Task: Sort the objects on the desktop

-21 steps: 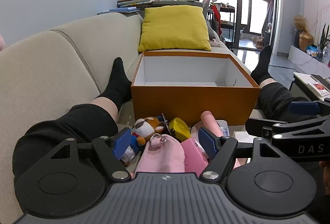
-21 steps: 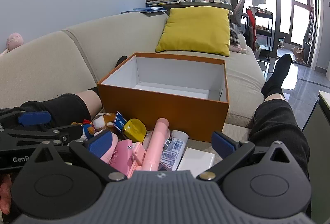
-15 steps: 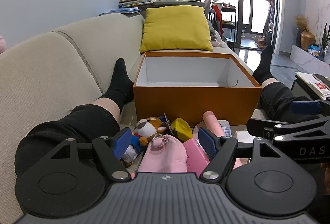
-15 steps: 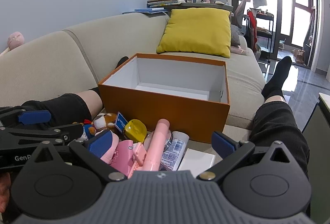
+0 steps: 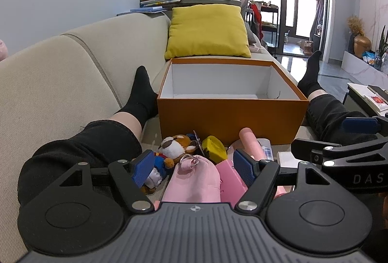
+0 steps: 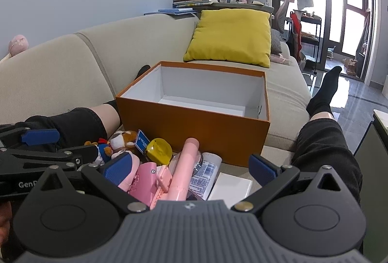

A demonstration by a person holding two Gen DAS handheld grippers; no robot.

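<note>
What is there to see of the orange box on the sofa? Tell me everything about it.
The open-topped orange cardboard box is rectangular, with a white lining and no lid in view. It looks empty; a thin dark mark shows on its inner right wall. It sits upright on the beige sofa cushion, between the person's legs, in front of the yellow pillow. The pile of small items, including a pink tube, lies against its near wall. Neither hand-held gripper touches it.

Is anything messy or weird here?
Yes. The toys and bits lie jumbled in a heap in front of the orange box, not in it: a plush toy, a pink pouch, a yellow tape measure and a pink tube overlap. Nothing shows inside the box. Nothing looks broken or spilled.
</note>
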